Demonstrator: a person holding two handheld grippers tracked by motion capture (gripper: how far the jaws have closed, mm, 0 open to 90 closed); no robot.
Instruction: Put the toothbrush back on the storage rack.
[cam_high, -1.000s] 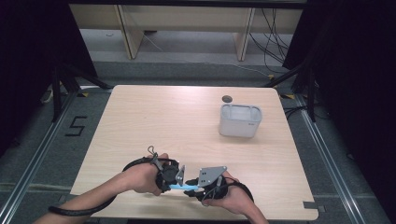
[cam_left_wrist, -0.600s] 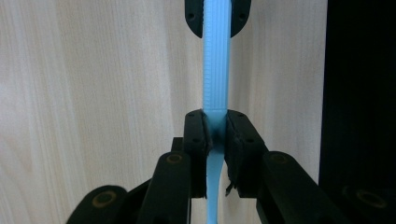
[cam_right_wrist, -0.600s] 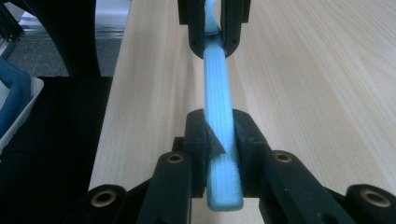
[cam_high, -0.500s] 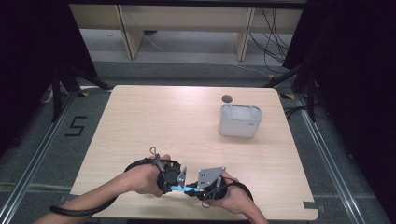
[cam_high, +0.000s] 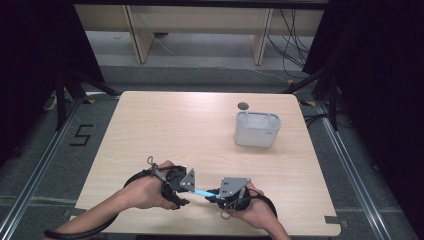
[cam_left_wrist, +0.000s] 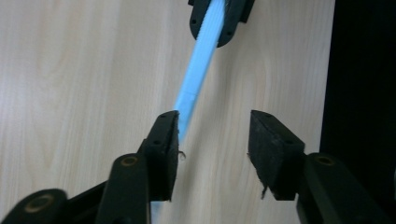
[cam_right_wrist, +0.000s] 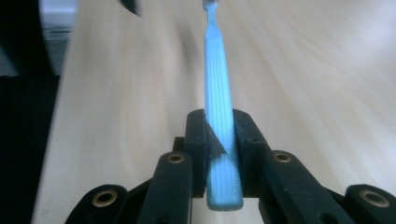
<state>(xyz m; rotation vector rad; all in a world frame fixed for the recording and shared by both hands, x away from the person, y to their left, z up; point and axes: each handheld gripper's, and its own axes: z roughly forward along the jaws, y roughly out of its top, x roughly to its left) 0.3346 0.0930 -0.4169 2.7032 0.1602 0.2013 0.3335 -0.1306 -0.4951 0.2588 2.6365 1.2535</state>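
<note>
Counting from the left: two hands, two grippers, one toothbrush, one white box, one round hole in the table (cam_high: 150, 125); the left hand (cam_high: 145, 191) holds the left gripper (cam_high: 186, 192) near the table's front edge, and in its own view (cam_left_wrist: 215, 140) its two jaws stand spread apart, the blue toothbrush (cam_left_wrist: 198, 74) passing just beside the inner face of one jaw, whether touching it cannot be told, the other jaw well clear; the toothbrush (cam_high: 202, 193) bridges the gap between the two grippers, just above the wood or on it, which cannot be told; the right gripper (cam_high: 220, 196), held by the right hand (cam_high: 255, 210), pinches the ribbed handle, and in its view (cam_right_wrist: 219, 140) both jaws press against the toothbrush (cam_right_wrist: 217, 84) with the handle's butt end jutting back past them and the head end pointing away; farther right and toward the back of the table stands the box (cam_high: 257, 129), well apart from both grippers; just behind it lies the hole (cam_high: 243, 106).
</note>
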